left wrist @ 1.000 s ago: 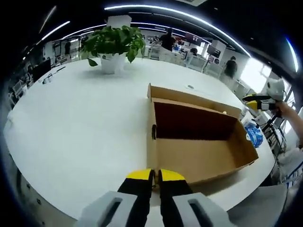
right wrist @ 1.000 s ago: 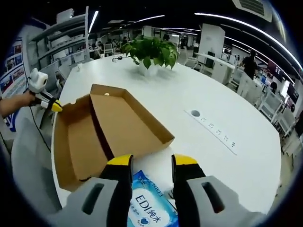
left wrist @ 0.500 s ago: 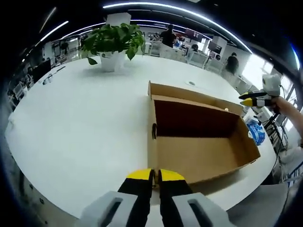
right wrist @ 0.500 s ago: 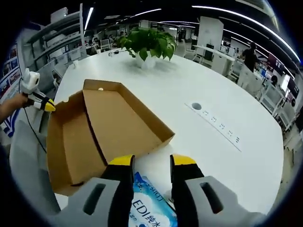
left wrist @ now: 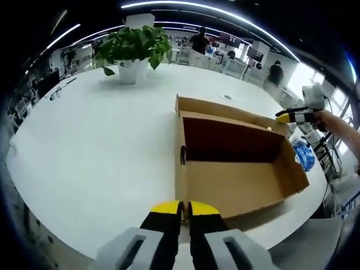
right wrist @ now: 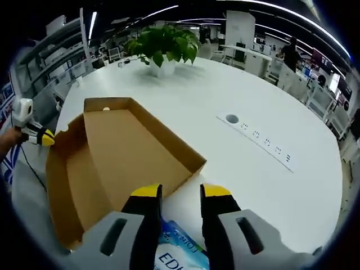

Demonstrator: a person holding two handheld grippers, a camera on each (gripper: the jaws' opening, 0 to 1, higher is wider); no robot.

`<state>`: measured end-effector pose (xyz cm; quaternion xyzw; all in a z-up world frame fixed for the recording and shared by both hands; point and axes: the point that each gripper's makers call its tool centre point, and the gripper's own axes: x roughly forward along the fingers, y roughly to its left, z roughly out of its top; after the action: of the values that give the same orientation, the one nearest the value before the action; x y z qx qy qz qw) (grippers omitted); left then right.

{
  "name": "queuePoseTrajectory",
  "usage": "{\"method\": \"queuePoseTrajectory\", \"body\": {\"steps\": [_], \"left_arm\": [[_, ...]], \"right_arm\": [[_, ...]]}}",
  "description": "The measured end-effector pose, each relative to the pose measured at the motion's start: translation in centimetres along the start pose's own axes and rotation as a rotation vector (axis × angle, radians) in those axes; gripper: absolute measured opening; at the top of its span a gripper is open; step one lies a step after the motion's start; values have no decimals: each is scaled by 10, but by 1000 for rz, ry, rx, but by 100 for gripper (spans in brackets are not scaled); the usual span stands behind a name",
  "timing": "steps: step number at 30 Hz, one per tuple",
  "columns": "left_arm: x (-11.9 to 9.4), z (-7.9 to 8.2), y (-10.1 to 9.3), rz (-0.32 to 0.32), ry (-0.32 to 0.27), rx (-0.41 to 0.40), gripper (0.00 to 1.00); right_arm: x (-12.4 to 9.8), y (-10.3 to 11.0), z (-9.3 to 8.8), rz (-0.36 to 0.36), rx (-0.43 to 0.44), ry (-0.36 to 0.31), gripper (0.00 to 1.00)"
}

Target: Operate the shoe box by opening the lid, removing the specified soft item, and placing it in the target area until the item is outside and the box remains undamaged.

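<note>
Now hovering over the white surface (right wrist: 264, 185) beside the open, empty box (right wrist: 121, 160), right hand-held gripper (right wrist: 180, 194) parted above the tissue pack (right wrist: 177, 256), likely just releasing it; left hand-held gripper (left wrist: 184, 209) pinched together, steadying nothing.

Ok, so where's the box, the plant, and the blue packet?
box (left wrist: 236, 188), left gripper view, on its brown inside floor.
plant (left wrist: 135, 45), left gripper view, on its green leaves.
blue packet (right wrist: 171, 256), right gripper view, on its printed front between the jaws.
</note>
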<state>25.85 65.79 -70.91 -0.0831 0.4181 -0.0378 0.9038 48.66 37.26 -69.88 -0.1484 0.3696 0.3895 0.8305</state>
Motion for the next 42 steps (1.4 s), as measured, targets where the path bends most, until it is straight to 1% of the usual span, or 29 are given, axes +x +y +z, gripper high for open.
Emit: {"method": "queuePoseTrajectory", "body": {"steps": [5, 8, 12, 15, 16, 18, 20, 22, 25, 27, 28, 29, 34, 42], "left_arm": [[0, 0, 1, 4, -4, 1, 4], [0, 0, 1, 4, -4, 1, 4], [0, 0, 1, 3, -3, -1, 4], [0, 0, 2, 3, -1, 0, 4], [1, 0, 2, 3, -1, 0, 4], [2, 0, 5, 3, -1, -1, 4], [2, 0, 6, 3, 1, -3, 4], [3, 0, 6, 2, 3, -2, 4], [3, 0, 6, 1, 4, -3, 4], [3, 0, 7, 1, 3, -6, 4], [3, 0, 6, 0, 2, -7, 4], [4, 0, 7, 0, 2, -9, 4], [5, 0, 7, 1, 0, -12, 4], [4, 0, 5, 2, -1, -12, 4]], "right_arm": [[13, -2, 0, -32, 6, 27, 24], [24, -7, -1, -49, 35, 57, 24], [33, -7, -4, -66, 54, 84, 23], [42, -11, -9, -74, 105, 113, 21], [44, -13, -10, -77, 110, 120, 21], [45, -15, -12, -96, 132, 134, 21], [47, -16, -12, -96, 163, 140, 20], [46, -13, -13, -90, 203, 141, 19], [42, -11, -19, -100, 252, 160, 16], [41, -3, -20, -71, 311, 163, 10], [41, -1, -20, -71, 329, 160, 9], [39, -4, -20, -90, 329, 160, 8], [35, -2, -18, -99, 301, 156, 6], [23, 0, -10, -110, 310, 125, 4]]}}
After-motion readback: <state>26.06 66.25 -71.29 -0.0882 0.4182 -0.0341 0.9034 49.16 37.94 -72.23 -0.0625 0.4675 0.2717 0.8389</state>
